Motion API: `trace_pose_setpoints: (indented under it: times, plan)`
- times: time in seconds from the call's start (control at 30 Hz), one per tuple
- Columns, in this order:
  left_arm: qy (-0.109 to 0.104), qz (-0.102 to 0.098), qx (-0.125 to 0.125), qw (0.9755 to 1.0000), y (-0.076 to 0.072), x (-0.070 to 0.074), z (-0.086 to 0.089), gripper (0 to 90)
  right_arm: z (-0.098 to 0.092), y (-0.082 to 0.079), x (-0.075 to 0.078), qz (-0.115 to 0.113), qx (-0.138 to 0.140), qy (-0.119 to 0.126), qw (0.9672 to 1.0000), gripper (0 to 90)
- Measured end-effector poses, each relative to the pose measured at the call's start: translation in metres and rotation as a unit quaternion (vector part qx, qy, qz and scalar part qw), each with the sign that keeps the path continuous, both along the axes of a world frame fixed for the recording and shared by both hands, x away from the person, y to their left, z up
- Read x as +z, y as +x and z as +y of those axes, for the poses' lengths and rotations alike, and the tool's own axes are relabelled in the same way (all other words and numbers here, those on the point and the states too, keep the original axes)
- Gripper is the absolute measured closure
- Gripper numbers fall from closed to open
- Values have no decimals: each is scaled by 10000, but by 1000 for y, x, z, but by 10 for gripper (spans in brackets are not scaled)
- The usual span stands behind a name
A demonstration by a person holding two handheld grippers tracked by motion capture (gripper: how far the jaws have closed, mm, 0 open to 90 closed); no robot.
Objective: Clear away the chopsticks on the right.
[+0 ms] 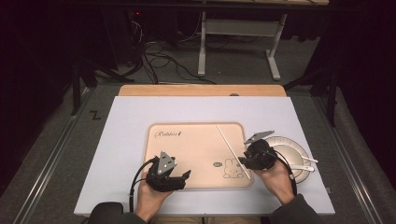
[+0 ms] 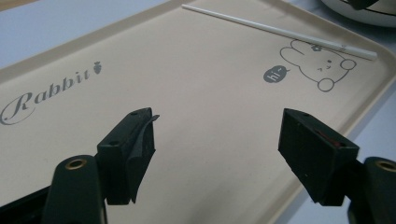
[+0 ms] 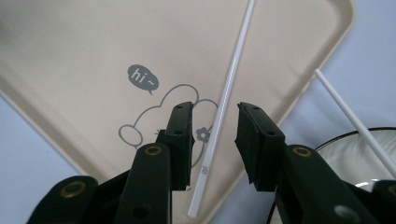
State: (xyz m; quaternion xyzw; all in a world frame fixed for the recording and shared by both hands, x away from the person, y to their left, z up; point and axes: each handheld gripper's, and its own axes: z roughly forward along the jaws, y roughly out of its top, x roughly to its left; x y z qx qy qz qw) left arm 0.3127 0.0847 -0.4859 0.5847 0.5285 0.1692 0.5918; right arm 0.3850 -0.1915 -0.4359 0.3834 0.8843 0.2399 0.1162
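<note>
We log white chopstick (image 3: pixel 223 109) lying on beige tray (image 1: pixel 187 149) at 3 o'clock, right gripper (image 3: pixel 214 126) fingers released astride it, left gripper (image 2: pixel 217 135) fingers released at 6 o'clock.

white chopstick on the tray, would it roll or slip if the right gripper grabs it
The white chopstick looks thin, smooth and glossy, so it may slip between the right gripper pads. It lies on the flat tray and could skid or roll if nudged. It looks straight and stiff, probably light.
</note>
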Motion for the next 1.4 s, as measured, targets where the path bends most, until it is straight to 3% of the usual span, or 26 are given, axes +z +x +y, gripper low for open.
trace_pose_setpoints:
  times: [0.23, 0.73, 1.17, 1.4]
  plan:
    - [22, 4, 62, 10000, -2, -1, 3, 274, -15, -10, 13, -196, 48, 204, 9996, 651]
    - [48, 15, 38, 10000, -3, -2, 1, 274, -55, -23, 28, -455, -276, 449, 9976, 653]
    - [35, 17, -28, 10000, -1, -2, -3, 276, -88, -28, 41, -807, -526, 626, 9934, 688]
    - [45, 21, -91, 9999, 3, -2, -6, 276, -120, -29, 48, -979, -870, 709, 9888, 688]
